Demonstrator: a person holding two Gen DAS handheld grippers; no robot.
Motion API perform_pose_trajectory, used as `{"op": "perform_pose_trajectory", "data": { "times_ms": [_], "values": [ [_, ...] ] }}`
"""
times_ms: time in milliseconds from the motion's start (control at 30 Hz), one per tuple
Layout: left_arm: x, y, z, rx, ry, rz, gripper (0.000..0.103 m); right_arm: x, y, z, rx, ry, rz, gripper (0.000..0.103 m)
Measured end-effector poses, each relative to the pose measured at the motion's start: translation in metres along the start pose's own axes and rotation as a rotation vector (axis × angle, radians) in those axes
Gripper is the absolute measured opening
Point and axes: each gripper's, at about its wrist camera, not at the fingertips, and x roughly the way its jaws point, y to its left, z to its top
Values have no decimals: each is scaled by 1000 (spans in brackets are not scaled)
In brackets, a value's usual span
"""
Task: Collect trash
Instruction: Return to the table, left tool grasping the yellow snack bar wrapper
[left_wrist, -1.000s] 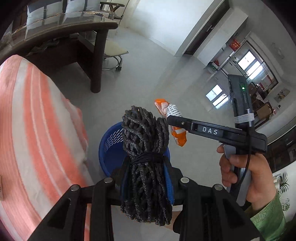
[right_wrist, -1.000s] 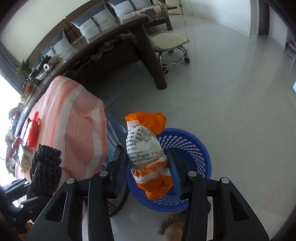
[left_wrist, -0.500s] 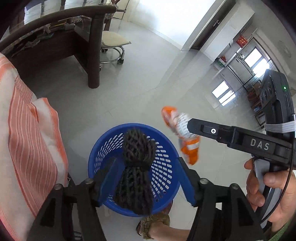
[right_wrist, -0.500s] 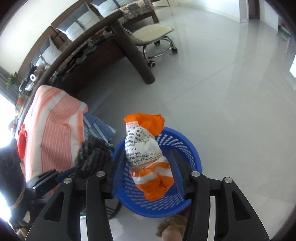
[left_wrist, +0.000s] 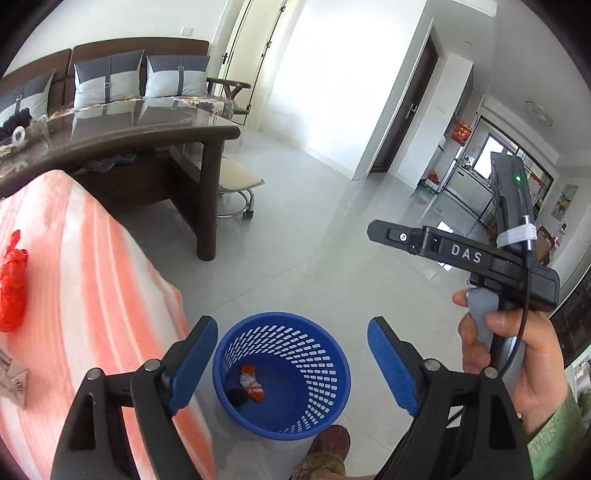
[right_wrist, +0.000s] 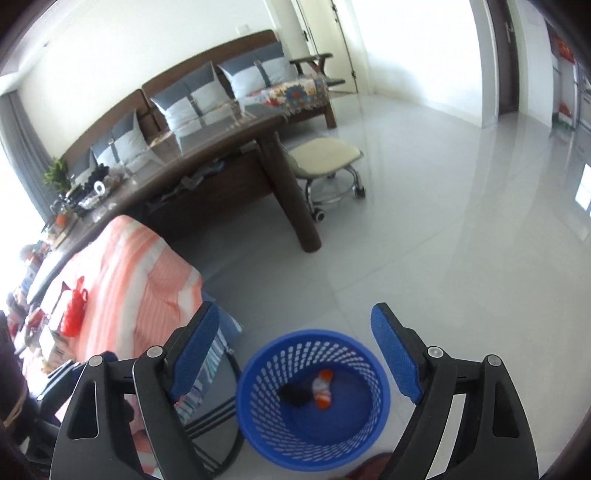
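Below both opening, empty grippers, left gripper (left_wrist: 291, 363) and right gripper (right_wrist: 295, 354): orange packet (right_wrist: 322, 388) and black bundle (right_wrist: 294, 395) in blue basket (right_wrist: 376, 373).

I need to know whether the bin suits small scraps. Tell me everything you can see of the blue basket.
The blue basket is round, plastic-looking, its wall pierced by rows of small slots, the bottom solid. It stands upright on the pale tiled floor beside the striped orange cloth. Inside lie an orange-and-white wrapper and a black bundle, side by side.

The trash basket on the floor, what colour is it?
The trash basket is bright blue, with rows of little slots in its wall. The right wrist view shows it best.
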Motion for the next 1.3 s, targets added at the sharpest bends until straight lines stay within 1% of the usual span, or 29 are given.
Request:
{"op": "perform_pose_trajectory", "data": {
  "times_ms": [67, 100, 167, 200, 267, 333, 433, 567, 633, 733, 800, 900, 967, 1067, 1200, 1300],
  "values": [
    [-19, 4, -9, 6, 0, 29, 86, -9, 17, -1, -34, -39, 9, 89],
    [-27, 6, -15, 1, 14, 38, 86, -12, 25, -1, -53, -52, 20, 89],
    [-43, 18, -29, -19, 38, 37, 86, -15, 45, -3, -92, -71, 41, 89],
    [-56, 25, -37, -29, 35, 38, 86, -16, 56, -6, -116, -78, 53, 90],
    [-78, 42, -53, -63, 25, 65, 86, -18, 81, -11, -172, -86, 80, 90],
    [-98, 63, -66, -104, 27, 115, 86, -19, 110, -20, -244, -91, 113, 90],
    [-130, 95, -83, -148, 48, 224, 86, -19, 153, -38, -339, -89, 169, 90],
    [-162, 139, -104, -192, 39, 342, 86, -14, 202, -69, -416, -22, 280, 90],
    [-179, 156, -118, -211, 40, 381, 86, -9, 225, -87, -473, 22, 317, 90],
    [-191, 182, -124, -216, 59, 391, 86, -3, 256, -113, -572, 73, 339, 90],
    [-194, 195, -127, -200, 74, 408, 86, 2, 271, -131, -629, 103, 348, 90],
    [-200, 209, -128, -163, 84, 418, 86, 12, 285, -147, -681, 135, 348, 90],
    [-199, 221, -122, -137, 82, 400, 86, 17, 290, -156, -698, 158, 348, 90],
    [-202, 232, -107, -72, 72, 382, 86, 25, 296, -165, -721, 182, 336, 90],
    [-203, 249, -82, 18, 48, 353, 86, 26, 298, -168, -737, 172, 319, 91],
    [-196, 258, -70, 67, 58, 304, 86, 28, 295, -164, -718, 175, 323, 91]
  ]
}}
